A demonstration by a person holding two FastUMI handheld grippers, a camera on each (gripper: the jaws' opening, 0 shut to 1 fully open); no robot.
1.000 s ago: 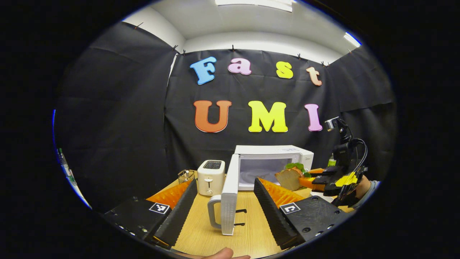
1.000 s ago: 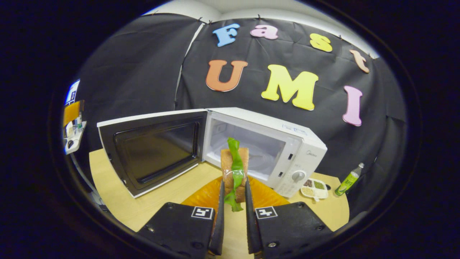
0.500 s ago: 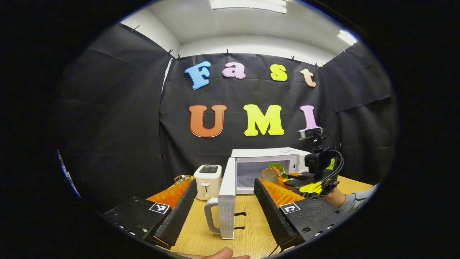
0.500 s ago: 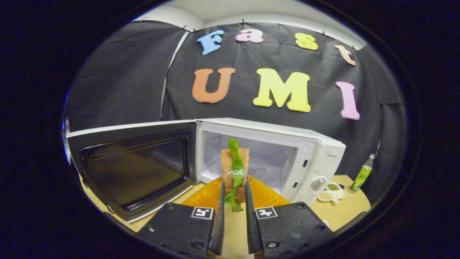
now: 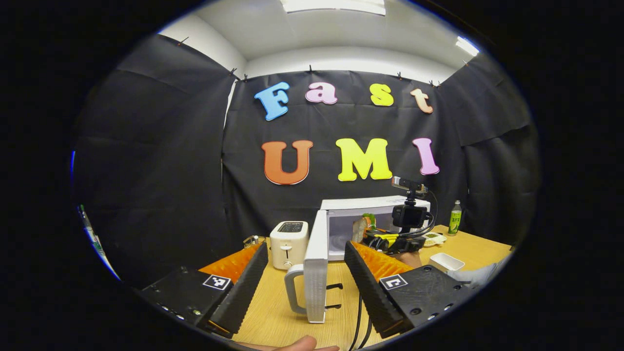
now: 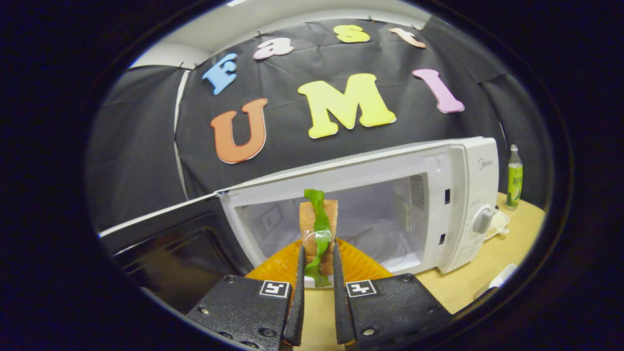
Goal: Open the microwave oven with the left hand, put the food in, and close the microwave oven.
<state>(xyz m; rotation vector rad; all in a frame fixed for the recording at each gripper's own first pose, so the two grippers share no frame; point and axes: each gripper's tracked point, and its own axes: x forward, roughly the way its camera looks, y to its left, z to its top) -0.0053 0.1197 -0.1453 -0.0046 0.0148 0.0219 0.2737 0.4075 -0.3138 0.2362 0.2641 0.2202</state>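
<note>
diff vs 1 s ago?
The right gripper carried the sandwich forward to the microwave opening, camera tilting. Same as before: right gripper clamped on the sandwich, door wide open, left gripper open around the door edge, toaster in place.

One white microwave oven [image 6: 463, 195], door open. One white two-slot toaster [image 5: 289, 237]. One sandwich of brown bread with green lettuce [image 6: 319, 229]. One green plastic bottle [image 6: 515, 178]. One small wire basket [image 5: 250, 241]. One white rectangular dish [image 5: 447, 262]. One white divided tray of grains [image 5: 432, 238]. One light wooden table [image 5: 273, 317]. Two grippers: left gripper [image 5: 306, 282], right gripper [image 6: 316, 292].
</note>
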